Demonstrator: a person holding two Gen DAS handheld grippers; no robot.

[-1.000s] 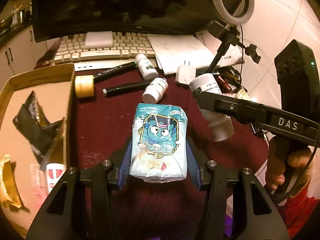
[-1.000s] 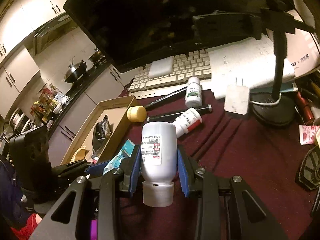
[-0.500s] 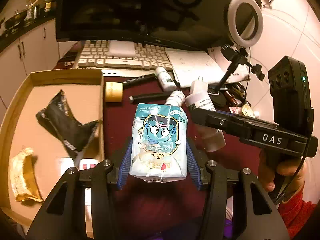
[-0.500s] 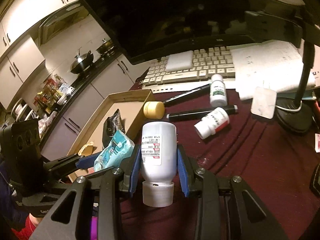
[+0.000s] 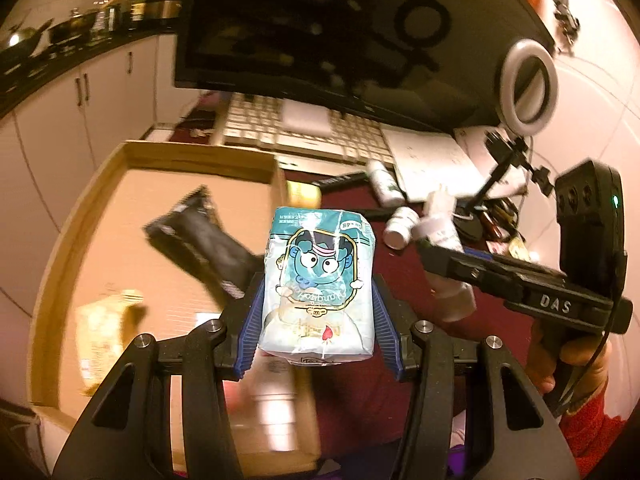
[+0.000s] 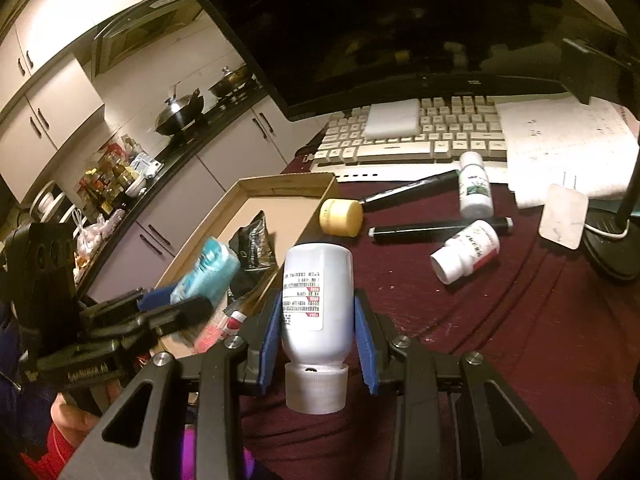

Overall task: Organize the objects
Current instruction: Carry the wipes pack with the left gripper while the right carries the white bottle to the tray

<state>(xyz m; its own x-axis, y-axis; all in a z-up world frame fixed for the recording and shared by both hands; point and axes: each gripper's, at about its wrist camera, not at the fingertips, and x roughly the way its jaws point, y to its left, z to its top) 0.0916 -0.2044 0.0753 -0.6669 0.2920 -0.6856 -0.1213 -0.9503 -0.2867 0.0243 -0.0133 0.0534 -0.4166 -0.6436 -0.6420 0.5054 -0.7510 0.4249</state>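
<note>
Cardboard tray (image 5: 80,216) is sitting at the left edge of the table (image 6: 520,320), holding a black snack bag (image 5: 200,248) and a yellowish packet (image 5: 100,320), blurred. Left tongs (image 5: 318,316) are gripping a teal cartoon packet (image 5: 320,280) between the blue pads, jaws part open around it, hovering over the tray's right wall; from the right wrist view the left tongs (image 6: 188,300) are showing the same packet (image 6: 208,272) above the tray (image 6: 280,184). Right tongs (image 6: 318,344) are clamping a white bottle (image 6: 318,300), cap toward the camera, jaws narrow on its body, above the maroon table just right of the tray. Farther right on the table: a yellow cap (image 6: 340,216), two black pens (image 6: 436,226), two small white bottles (image 6: 466,252) lying near each other, a white charger (image 6: 562,216). Keyboard (image 6: 440,136) and monitor (image 6: 400,20) are standing behind.
</note>
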